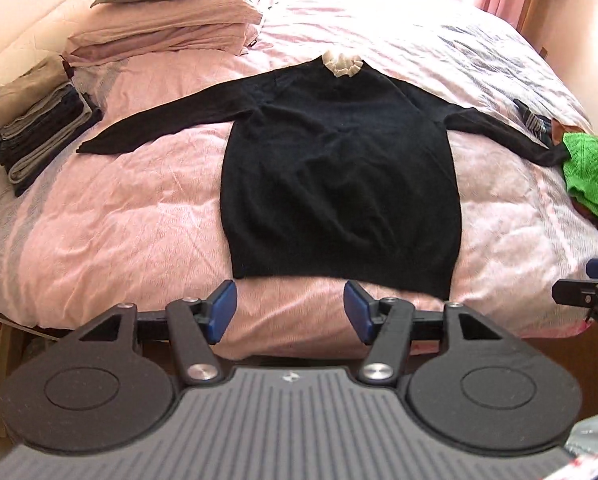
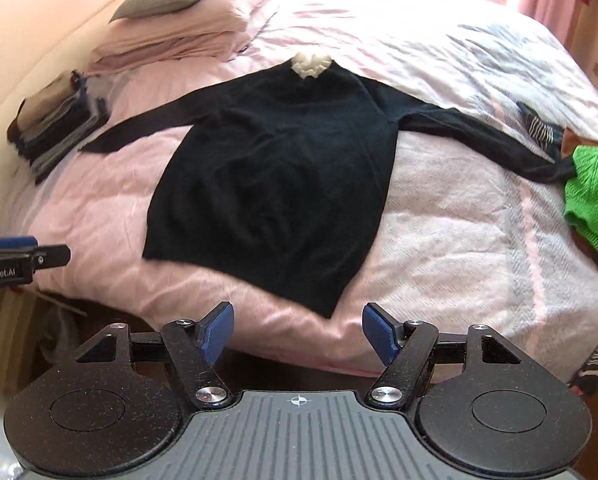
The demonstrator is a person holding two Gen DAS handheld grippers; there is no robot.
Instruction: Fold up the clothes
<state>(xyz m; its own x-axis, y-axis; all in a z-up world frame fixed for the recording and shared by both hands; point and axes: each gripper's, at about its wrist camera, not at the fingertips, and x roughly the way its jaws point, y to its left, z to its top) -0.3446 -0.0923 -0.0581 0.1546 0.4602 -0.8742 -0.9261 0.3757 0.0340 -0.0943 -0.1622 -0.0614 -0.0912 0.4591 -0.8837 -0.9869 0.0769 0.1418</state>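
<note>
Pink bed (image 1: 139, 240), black sweater (image 1: 339, 184) flat, sleeves outspread; both tongs (image 1: 290, 312) (image 2: 297, 334) agape, empty.

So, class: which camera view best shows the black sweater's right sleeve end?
The right wrist view: the sleeve end shows larger, reaching the green garment. The left wrist view shows that sleeve end smaller, near the picture's edge.

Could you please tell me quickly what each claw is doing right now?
Left claw: open, holding nothing.
Right claw: open, holding nothing.
</note>
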